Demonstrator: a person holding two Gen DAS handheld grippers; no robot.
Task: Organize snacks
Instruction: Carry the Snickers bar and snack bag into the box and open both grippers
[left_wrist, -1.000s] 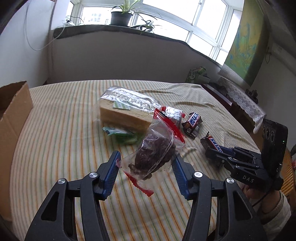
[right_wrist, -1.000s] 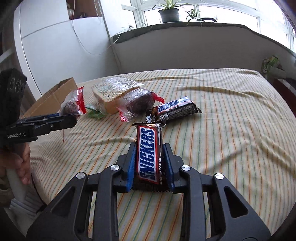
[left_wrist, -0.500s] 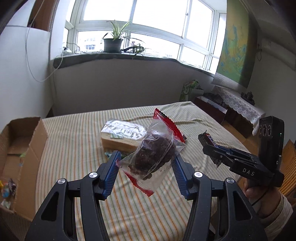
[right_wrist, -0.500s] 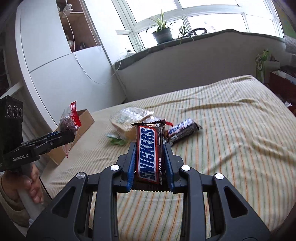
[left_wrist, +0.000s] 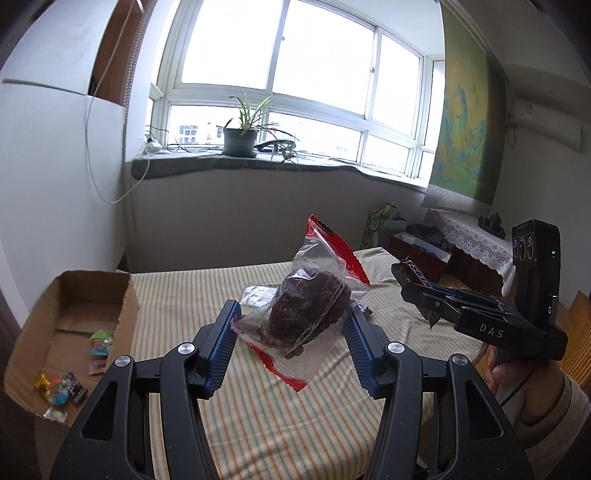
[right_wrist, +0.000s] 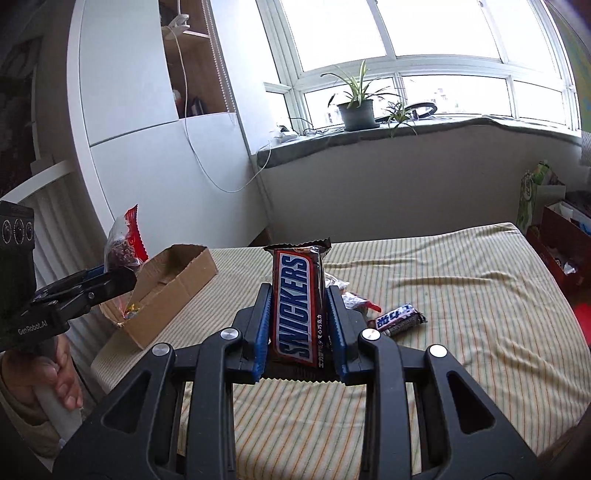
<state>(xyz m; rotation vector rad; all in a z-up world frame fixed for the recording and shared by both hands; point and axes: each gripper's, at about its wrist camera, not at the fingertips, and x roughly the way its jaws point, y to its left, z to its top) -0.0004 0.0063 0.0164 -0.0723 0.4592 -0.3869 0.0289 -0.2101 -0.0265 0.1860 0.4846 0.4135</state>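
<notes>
Both of your grippers had risen well clear of the striped worktop (left_wrist: 258, 413) since 1 second earlier, and the cardboard box (left_wrist: 74, 317) had swung into view at the left. Your left gripper (left_wrist: 291, 339) was clenched on the clear red-edged snack bag (left_wrist: 310, 314), its blue pads pinching the film on either side of the dark lump inside; your right gripper (right_wrist: 299, 317) gripped the Snickers bar (right_wrist: 298, 306) by its 2 long edges. Both snacks hung in the air, with a second bar (right_wrist: 399, 319) and a clear packet (left_wrist: 258, 295) lying on the cloth below.

The bag looked the weaker hold: only slack film was caught, so a quick swing toward the box could have let the lump slide out or tear the wrapper. Crossing hands over the box risked a knock between the 2 tools.

The Snickers ran lengthwise straight ahead between the jaws, its crimped end farthest from you. The bag lay slantwise, red seal tipped up and away.
</notes>
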